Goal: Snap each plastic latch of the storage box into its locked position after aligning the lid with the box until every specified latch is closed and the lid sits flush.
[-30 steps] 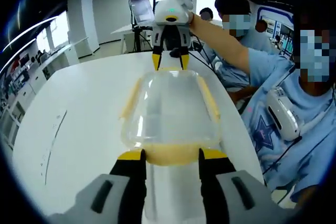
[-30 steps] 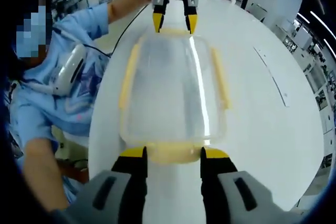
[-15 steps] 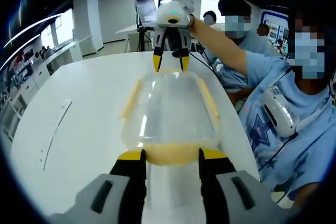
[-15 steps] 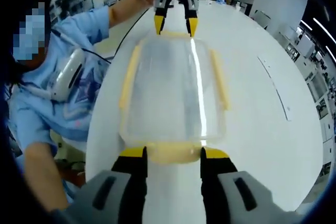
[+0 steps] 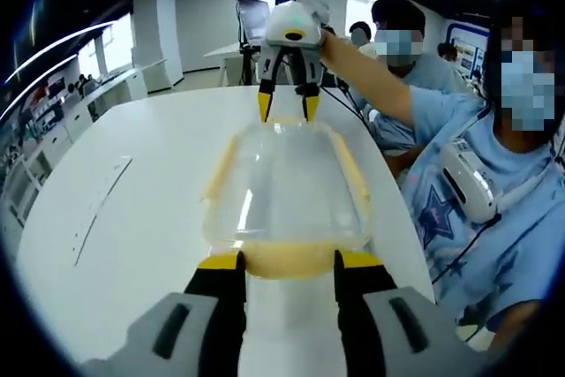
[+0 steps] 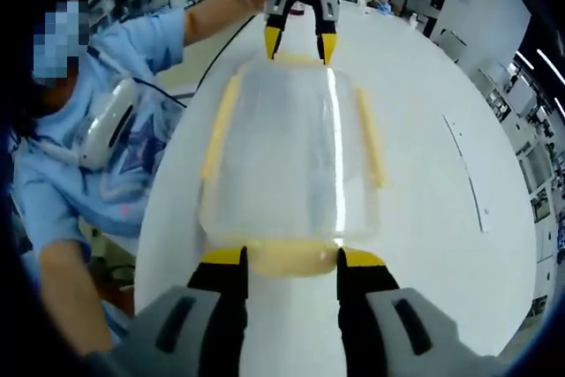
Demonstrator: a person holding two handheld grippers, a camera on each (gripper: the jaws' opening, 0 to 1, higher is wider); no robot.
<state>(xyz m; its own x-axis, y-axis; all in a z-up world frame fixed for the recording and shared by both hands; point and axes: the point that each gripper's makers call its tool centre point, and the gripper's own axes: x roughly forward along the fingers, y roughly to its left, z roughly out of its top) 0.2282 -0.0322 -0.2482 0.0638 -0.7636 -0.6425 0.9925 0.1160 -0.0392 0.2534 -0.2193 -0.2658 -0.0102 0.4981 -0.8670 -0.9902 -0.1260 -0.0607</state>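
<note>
A clear storage box (image 5: 287,184) with a clear lid lies on the white table (image 5: 132,218), lengthwise between the two tongs. It carries four pale yellow latches, one on each side.

Left gripper view: the left tongs (image 5: 287,260) rise from the bottom with jaws spread, yellow tips either side of the near end latch (image 5: 287,258). The latch sits between the tips; whether they press on it cannot be told. The side latches (image 5: 351,165) run along the long edges of the box, one left and one right of the tongs' line. At the far end the right tongs (image 5: 288,109) point down at the box, jaws spread, held in a person's hand.

Right gripper view: the right tongs (image 6: 291,258) have spread jaws straddling their own near end latch (image 6: 291,256). Contact here is also unclear. The left tongs (image 6: 301,44) stand at the opposite end, jaws apart over the far latch. The lid (image 6: 287,147) looks seated evenly on the box.

A person in a light blue shirt (image 5: 477,192) is beside the table, right of the left tongs.
</note>
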